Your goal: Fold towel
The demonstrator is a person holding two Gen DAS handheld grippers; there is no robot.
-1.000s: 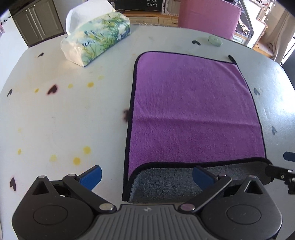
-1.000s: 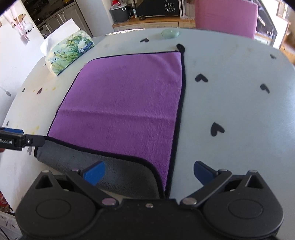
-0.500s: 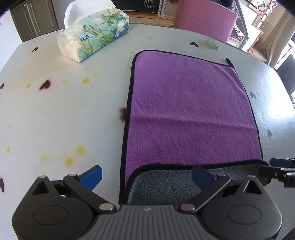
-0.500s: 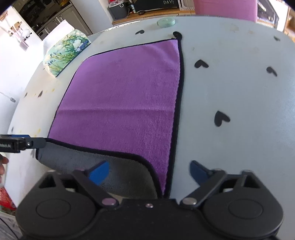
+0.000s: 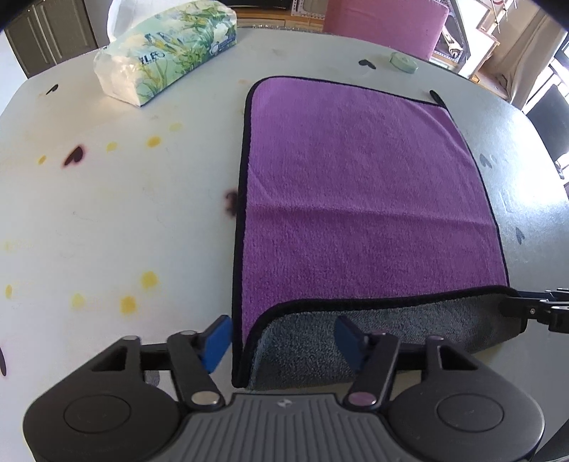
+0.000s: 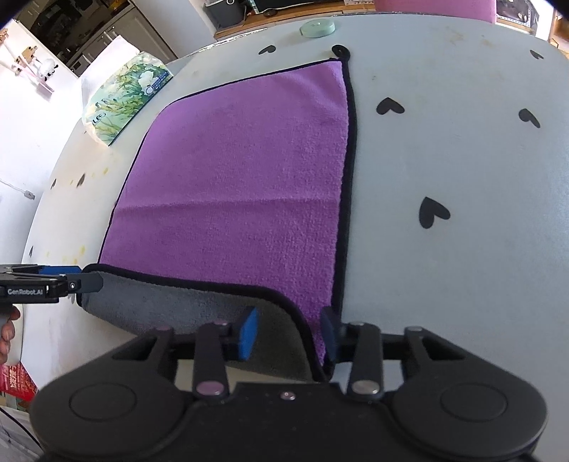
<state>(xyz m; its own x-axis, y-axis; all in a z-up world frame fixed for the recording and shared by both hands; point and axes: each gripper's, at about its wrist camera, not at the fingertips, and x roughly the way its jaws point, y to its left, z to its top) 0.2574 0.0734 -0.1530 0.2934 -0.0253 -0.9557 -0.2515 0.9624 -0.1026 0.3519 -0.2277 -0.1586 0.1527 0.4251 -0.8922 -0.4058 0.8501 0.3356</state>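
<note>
A purple towel [image 5: 362,199] with black trim and a grey underside lies flat on the white table [image 5: 106,220]; it also shows in the right wrist view [image 6: 249,184]. Its near edge is turned up, showing grey [image 5: 355,327]. My left gripper [image 5: 284,339] straddles the near left corner, its jaws partly closed with a gap still between the pads. My right gripper [image 6: 290,332] straddles the near right corner, its jaws narrowed around the raised edge. Each gripper's tip shows in the other's view, at the towel's far corner.
A tissue pack [image 5: 167,49] lies at the far left of the table. A small green disc [image 5: 403,63] sits beyond the towel's far edge. A pink chair [image 5: 384,21] stands behind the table. Black heart stickers [image 6: 432,211] dot the table to the right.
Both grippers have moved forward and down over the towel's near corners. Their jaws have narrowed, the right more than the left. The grey folded-up edge has risen a little.
</note>
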